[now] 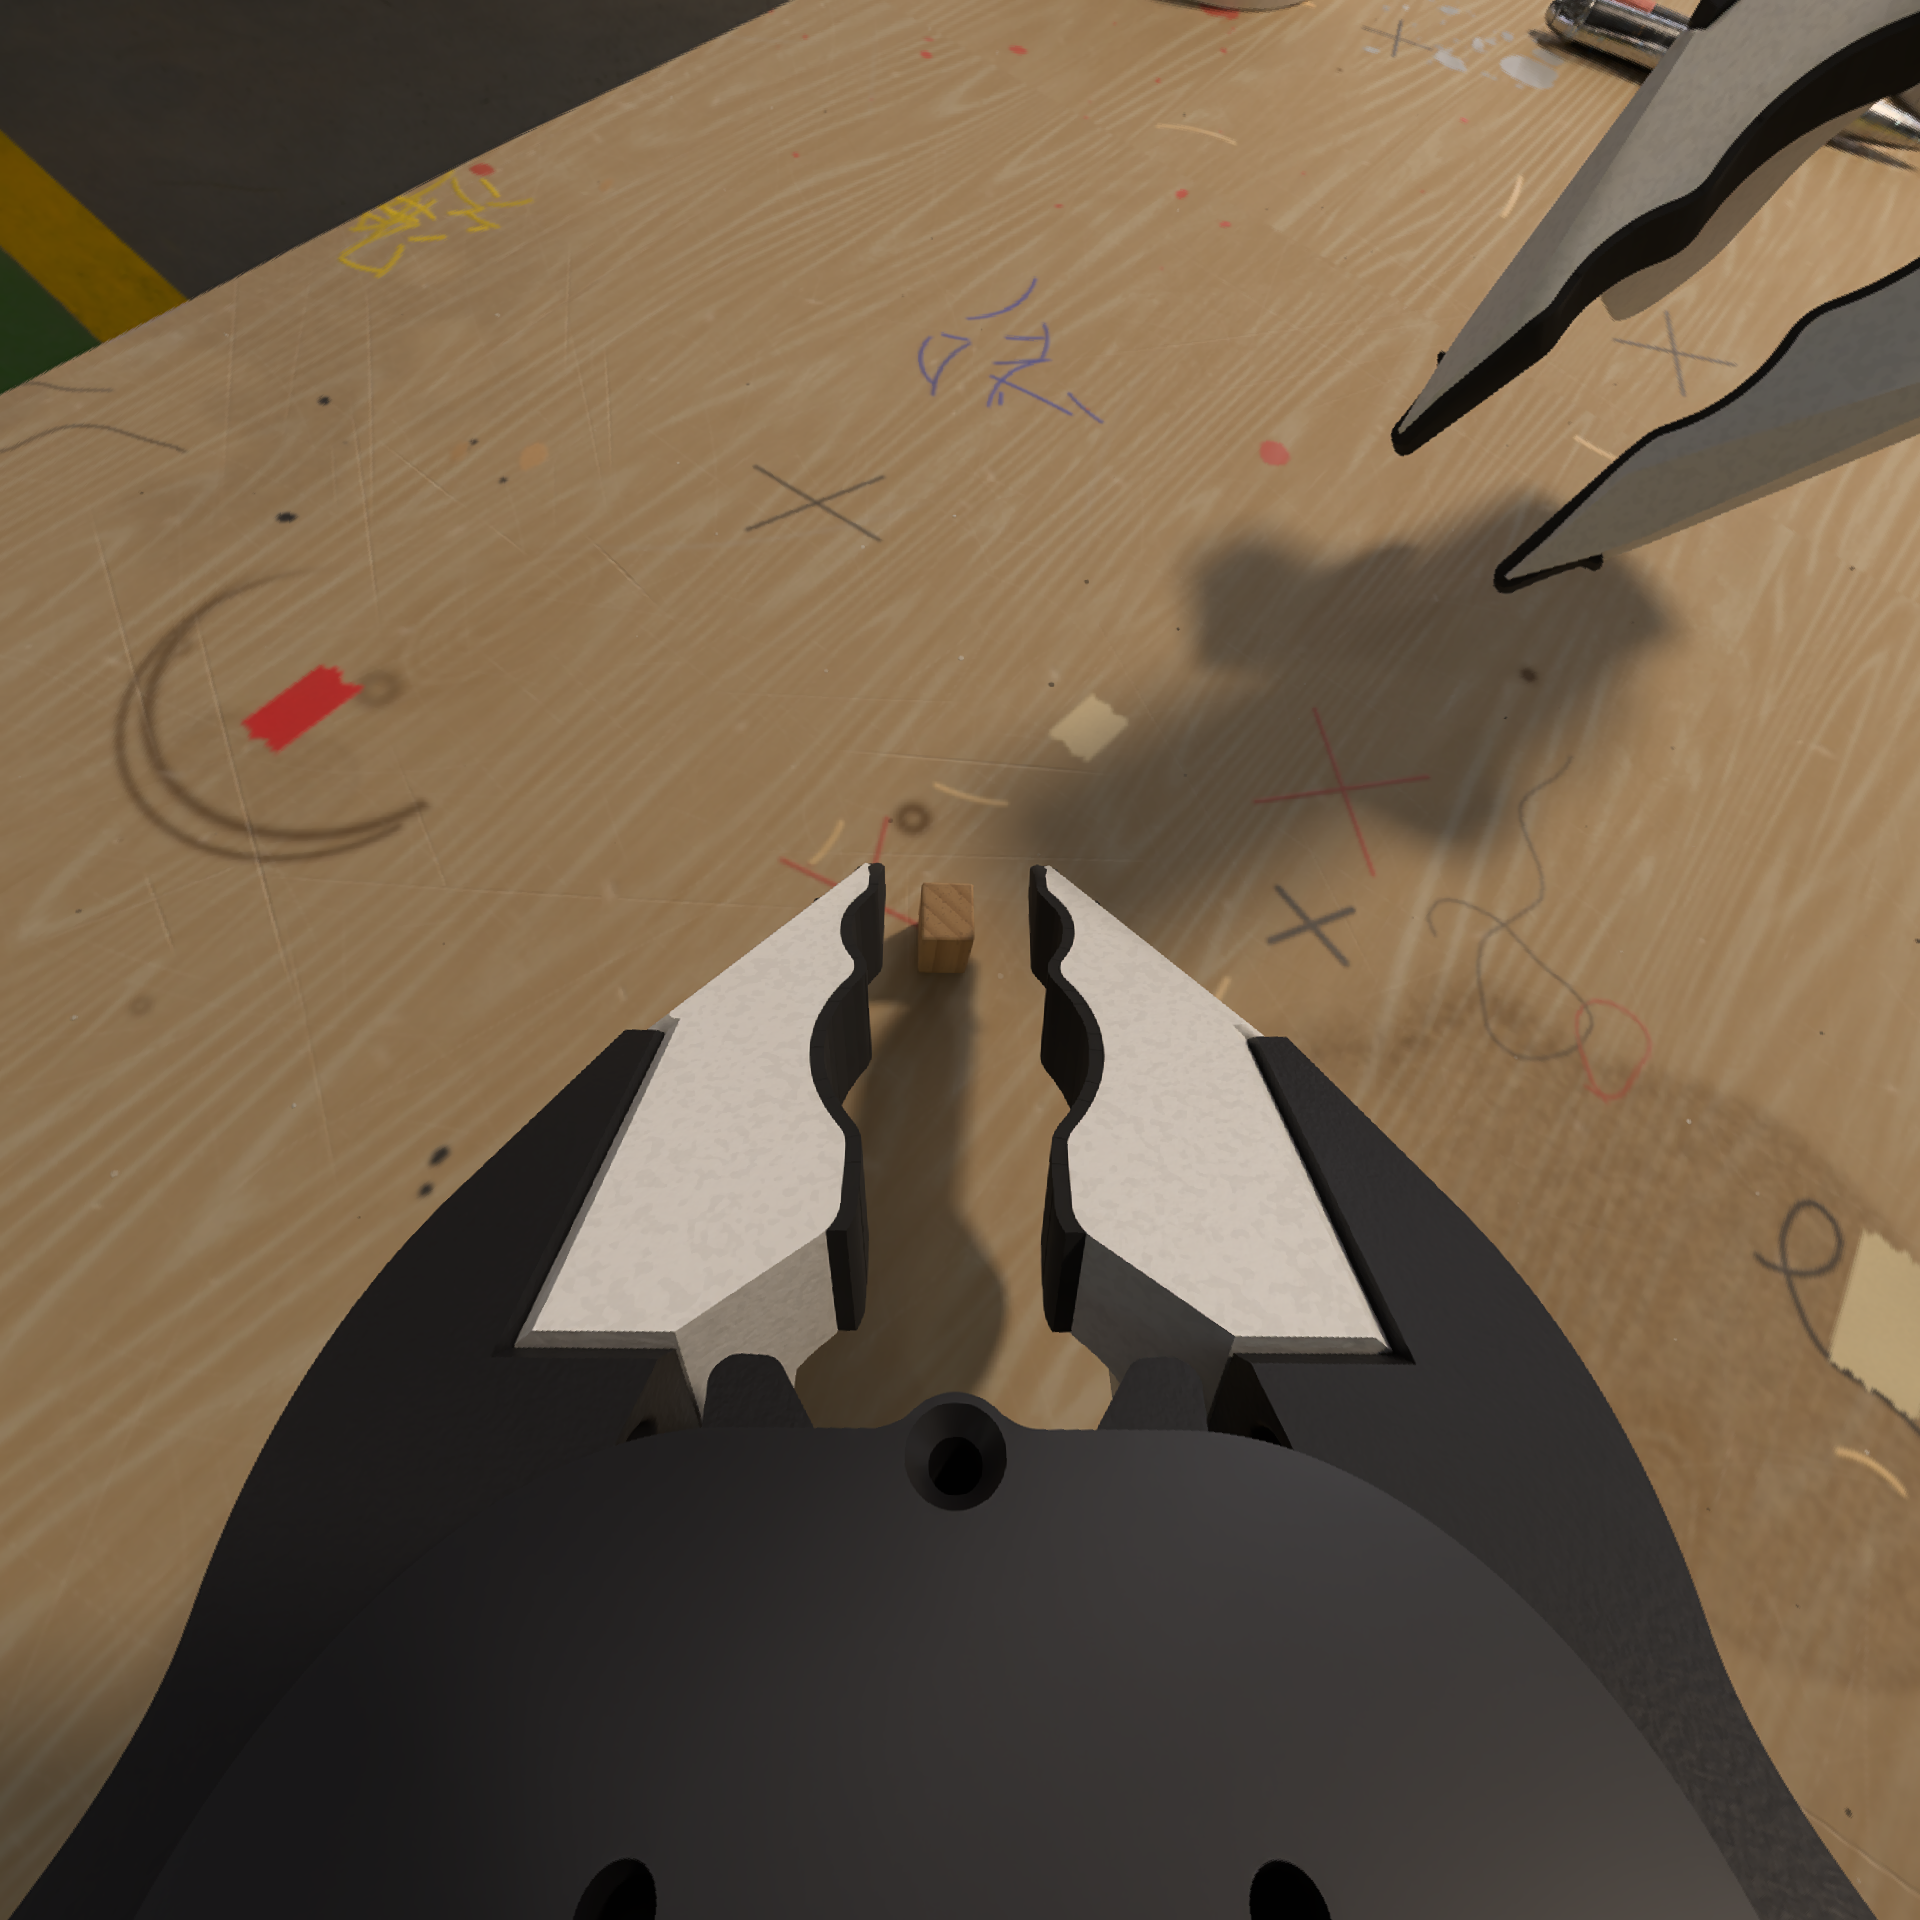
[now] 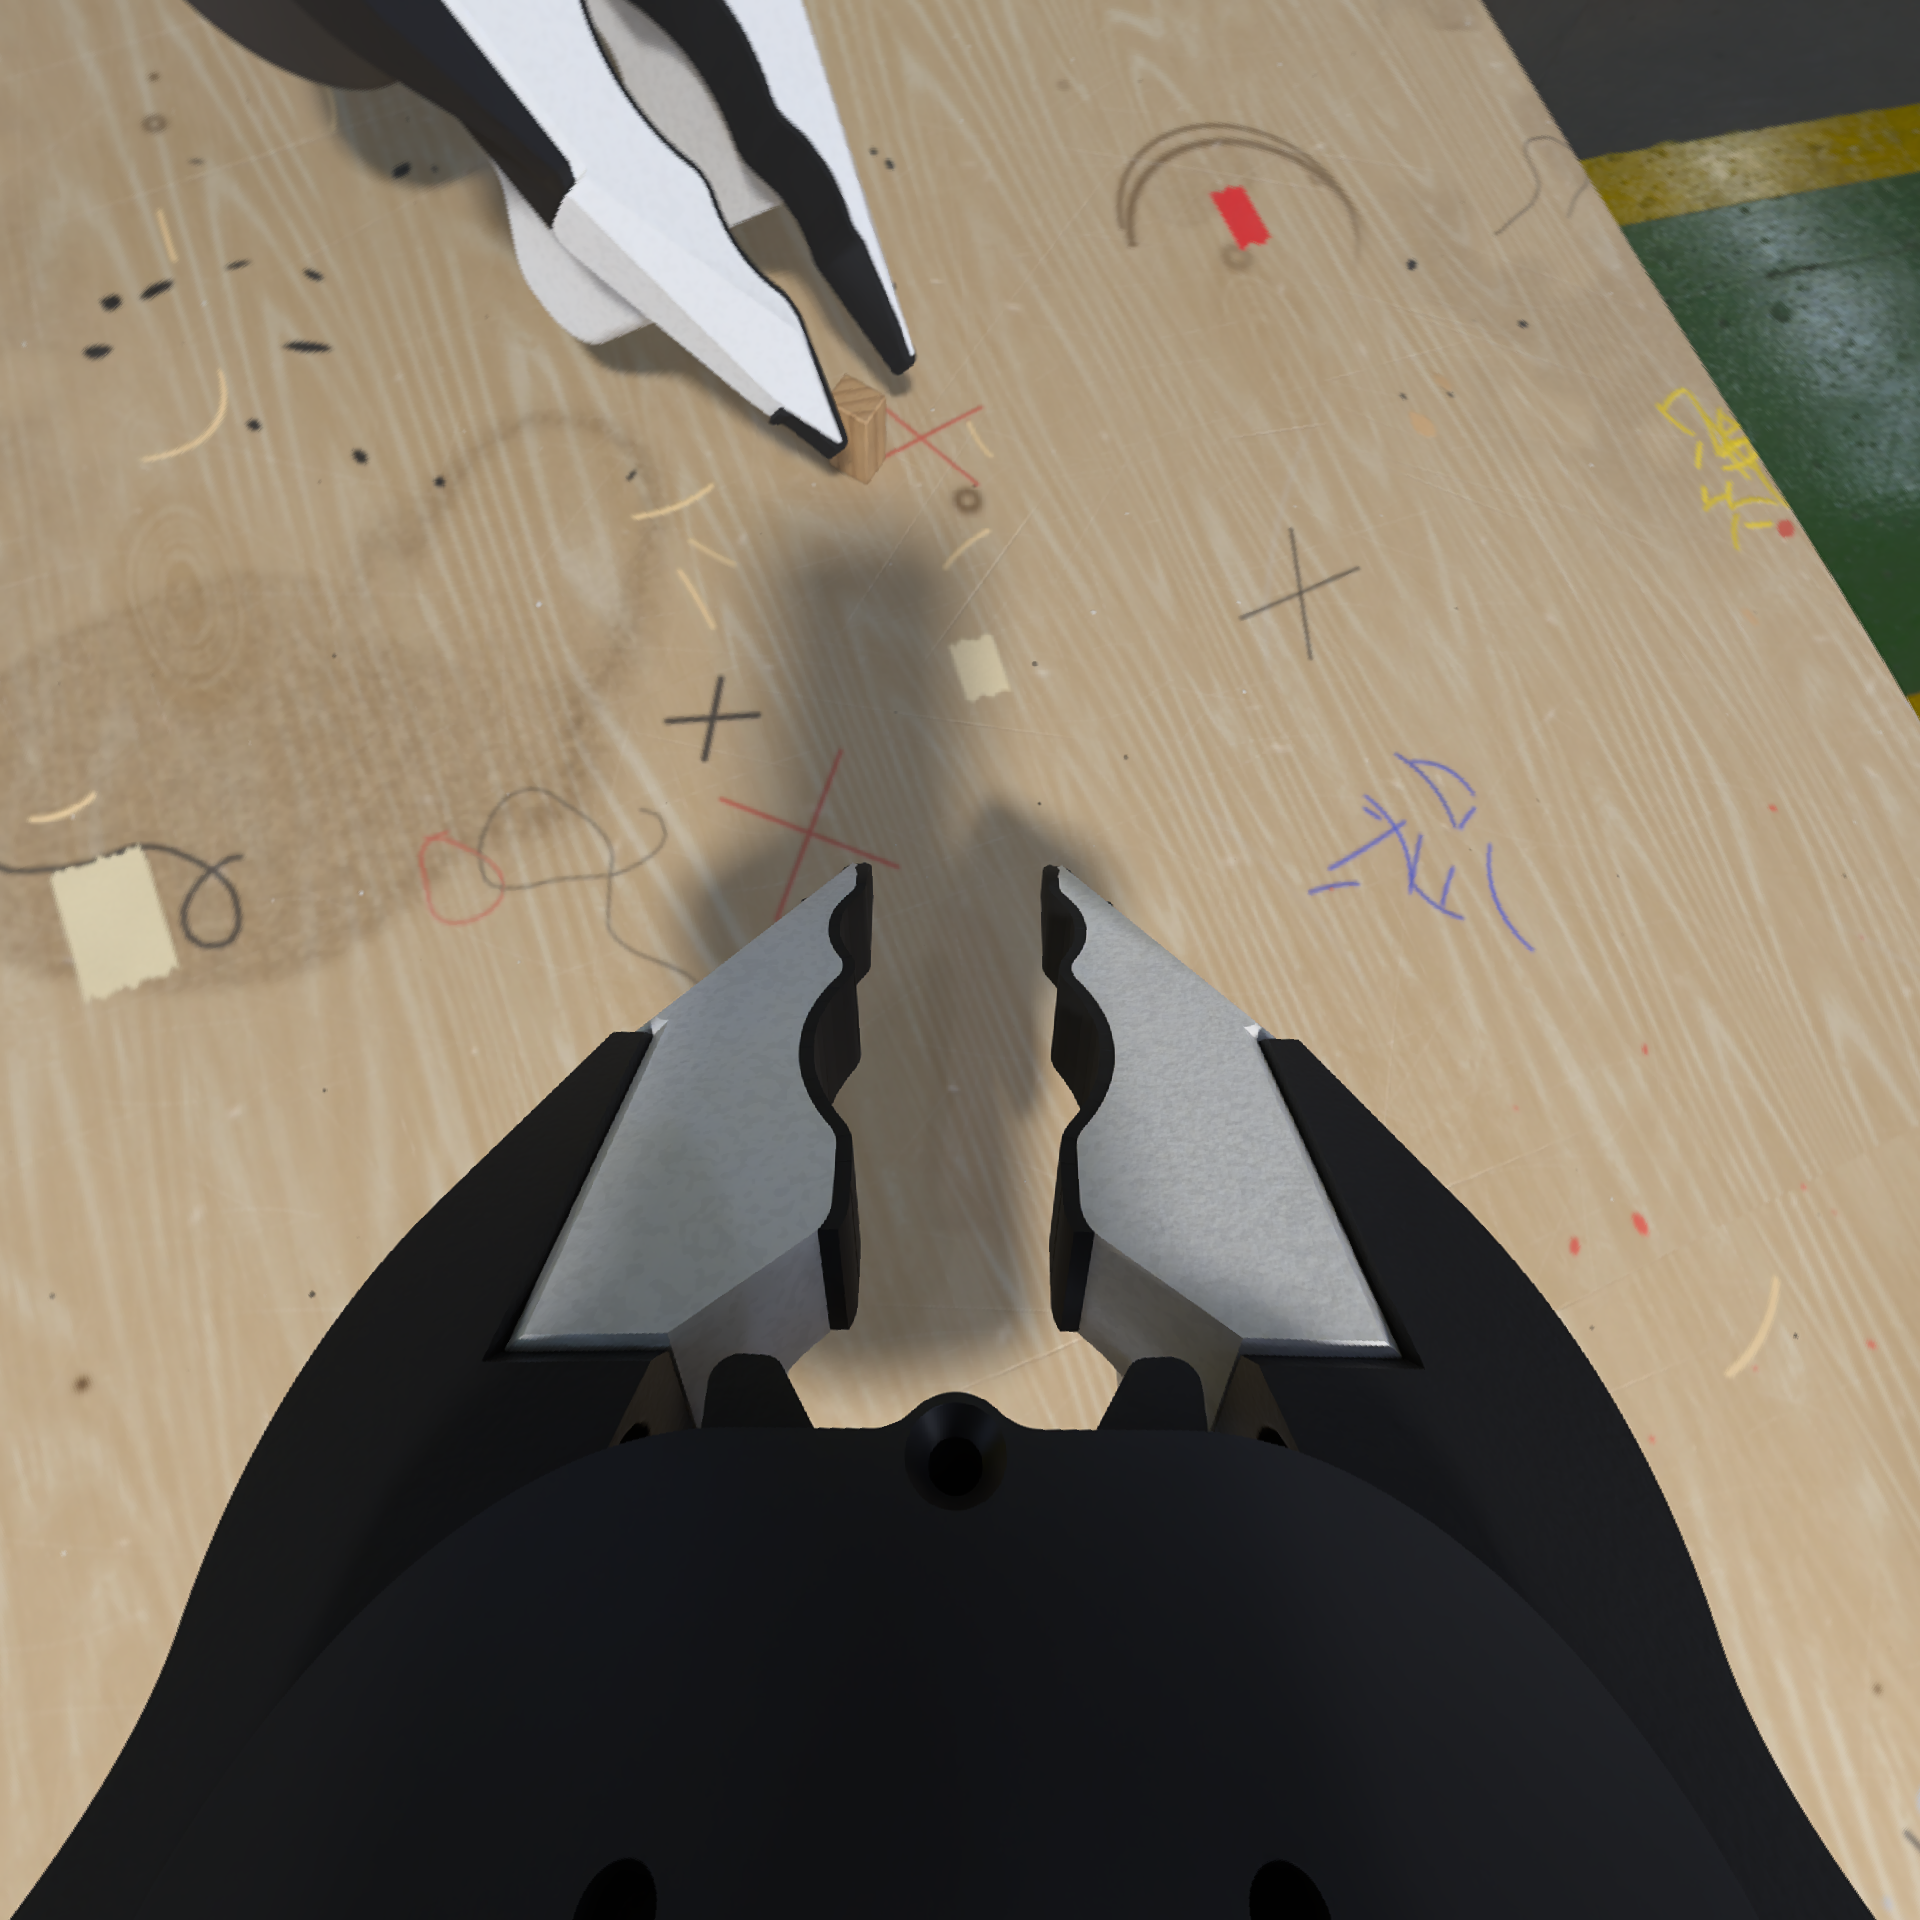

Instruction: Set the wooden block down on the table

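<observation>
1. On the scuffed plywood table (image 1: 644, 582), between my left fingertips, the wooden block (image 1: 945, 928) stands upright on the surface, a gap showing on each side of it in my left wrist view.

2. My left gripper (image 1: 956, 883) is spread apart and grips nothing; the block sits closer to my left-hand finger than to the other, though neither pad appears to touch it from this angle.

3. From my right wrist view, the block (image 2: 860, 428) rests by a red cross drawn on the table (image 2: 1351, 1143), its base seemingly flat on the wood, with one tip of the left gripper (image 2: 871, 400) drawn just in front of it; whether that tip brushes it I cannot tell.

4. I judge the setting-down itself done: the block looks released and resting on the table. What remains, as I read it, is only to draw my left fingers clear without knocking it over.

5. My left gripper points steeply down at the tabletop, its tips low around the block.

6. My right gripper (image 2: 956, 883) hovers well apart from the block, fingers parted and empty, angled down over bare wood and its own shadow.
</observation>
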Controlling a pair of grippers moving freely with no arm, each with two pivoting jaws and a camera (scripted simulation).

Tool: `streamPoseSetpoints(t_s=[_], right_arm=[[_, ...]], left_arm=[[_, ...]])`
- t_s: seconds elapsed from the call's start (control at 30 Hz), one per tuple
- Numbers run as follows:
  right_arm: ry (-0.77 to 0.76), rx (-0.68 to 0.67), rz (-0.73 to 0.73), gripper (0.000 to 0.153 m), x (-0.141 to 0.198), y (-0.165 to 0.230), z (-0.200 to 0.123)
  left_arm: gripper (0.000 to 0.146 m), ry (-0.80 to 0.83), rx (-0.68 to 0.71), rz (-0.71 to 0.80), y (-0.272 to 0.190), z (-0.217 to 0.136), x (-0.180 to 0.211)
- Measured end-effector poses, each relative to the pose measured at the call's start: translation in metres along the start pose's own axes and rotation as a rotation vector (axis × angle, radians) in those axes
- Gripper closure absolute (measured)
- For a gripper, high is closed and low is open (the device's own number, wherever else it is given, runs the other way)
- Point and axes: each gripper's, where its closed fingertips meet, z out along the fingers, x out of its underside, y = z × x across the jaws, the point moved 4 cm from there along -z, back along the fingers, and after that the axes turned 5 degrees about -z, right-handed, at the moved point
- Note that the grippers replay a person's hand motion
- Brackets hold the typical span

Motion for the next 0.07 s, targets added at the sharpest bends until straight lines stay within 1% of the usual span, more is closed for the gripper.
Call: streamPoseSetpoints(t_s=[0.07], right_arm=[[-0.018,0.021,0.03,0.121,-0.0002,-0.0012,-0.0017]], left_arm=[[0.119,-0.005,0.004,0.001,-0.0001,-0.0004,-0.0002]])
